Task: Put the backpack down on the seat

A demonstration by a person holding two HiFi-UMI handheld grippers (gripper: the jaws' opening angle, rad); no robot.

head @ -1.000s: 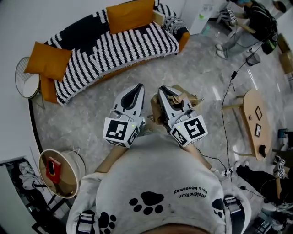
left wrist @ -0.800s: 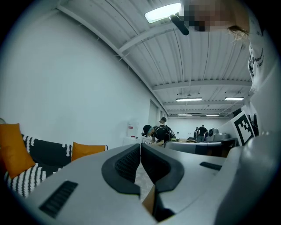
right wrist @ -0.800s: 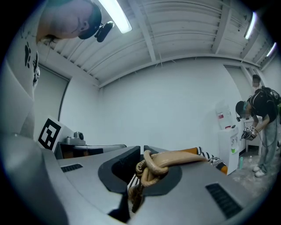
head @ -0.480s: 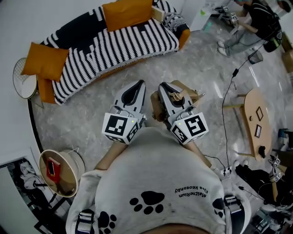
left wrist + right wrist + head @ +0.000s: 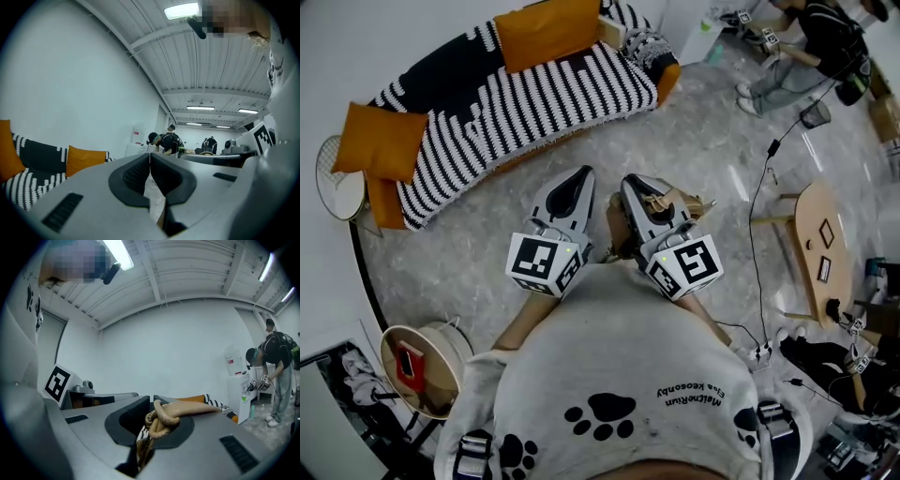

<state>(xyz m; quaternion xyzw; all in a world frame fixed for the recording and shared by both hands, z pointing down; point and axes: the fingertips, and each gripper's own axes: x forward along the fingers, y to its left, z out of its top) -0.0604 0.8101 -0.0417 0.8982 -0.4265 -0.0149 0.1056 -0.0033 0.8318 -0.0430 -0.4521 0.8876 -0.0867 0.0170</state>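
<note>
The striped sofa (image 5: 567, 89) now sits a little higher and further left in the head view than a second ago, and the round basket (image 5: 427, 361) at your lower left has slid down, while both grippers keep their place in front of your chest. The seat is well apart from you across bare grey floor (image 5: 478, 234), so the backpack (image 5: 615, 227) is not down yet: it hangs below and between the grippers, a tan bulk mostly hidden under them. Aim for the open striped stretch between the two orange cushions (image 5: 546, 30), and lower the bag until its base rests on the cover before you let go, or it will likely tip off the front edge. Your right gripper (image 5: 637, 187) is clenched on the backpack's knotted tan strap (image 5: 165, 414), which loops out over one jaw; keep that grip firm while walking. Your left gripper (image 5: 578, 180) is closed with nothing between its jaws; it could steady the bag's side on landing.
</note>
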